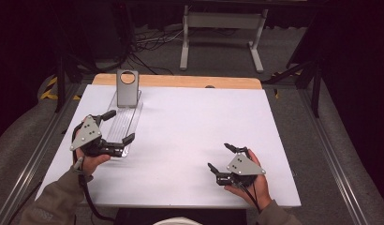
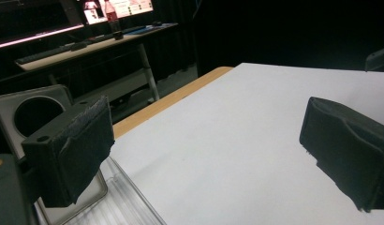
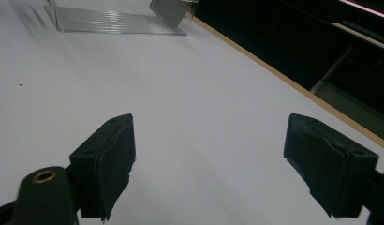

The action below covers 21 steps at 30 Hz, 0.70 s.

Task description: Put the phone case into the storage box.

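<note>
The left gripper sits at the table's left side, jaws spread wide across the near end of the one clear tray. The right gripper rests near right, jaws apart, holding nothing. One grey stand rises at the tray's far end; the left gripper view shows its round hole close up.

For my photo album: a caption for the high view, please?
Two open hand-held grippers, left gripper astride a clear tray, right gripper empty.

High view: overhead, facing forward-down. Gripper views: low, close over the table; both share the clear tray.
</note>
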Tool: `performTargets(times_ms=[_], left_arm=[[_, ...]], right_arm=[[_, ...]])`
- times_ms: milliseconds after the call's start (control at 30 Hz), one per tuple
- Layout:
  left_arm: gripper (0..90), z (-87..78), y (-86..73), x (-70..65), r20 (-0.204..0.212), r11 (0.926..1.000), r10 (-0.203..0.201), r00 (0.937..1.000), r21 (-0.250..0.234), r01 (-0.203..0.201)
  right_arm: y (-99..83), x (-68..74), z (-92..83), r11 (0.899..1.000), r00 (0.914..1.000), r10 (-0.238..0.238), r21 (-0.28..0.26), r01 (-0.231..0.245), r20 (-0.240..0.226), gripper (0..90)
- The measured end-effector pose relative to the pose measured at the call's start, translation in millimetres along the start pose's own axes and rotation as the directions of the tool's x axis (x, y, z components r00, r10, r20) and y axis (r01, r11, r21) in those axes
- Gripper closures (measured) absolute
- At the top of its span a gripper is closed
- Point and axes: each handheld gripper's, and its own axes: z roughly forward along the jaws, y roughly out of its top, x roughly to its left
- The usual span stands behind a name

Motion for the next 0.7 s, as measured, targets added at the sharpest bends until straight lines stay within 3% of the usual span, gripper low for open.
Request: performTargets(times_ms=[533, 700], left_arm=[[4.3, -4.5, -7.4, -24.9, 0.041, 0.9999, 0.014, 0.9991, 0.004, -0.014], [4.1, -4.4, -14.4, -33.9, 0.061, 0.9990, 0.020, 0.9979, 0.038, -0.023]], right_arm=[[0.3, 0.9, -0.6, 1.000, 1.0000, -0.008, -0.005, 0.008, -0.005, 17.3], [-0.6, 2.6, -0.2, 1.000, 0.9999, -0.009, -0.004, 0.009, -0.011, 17.3]])
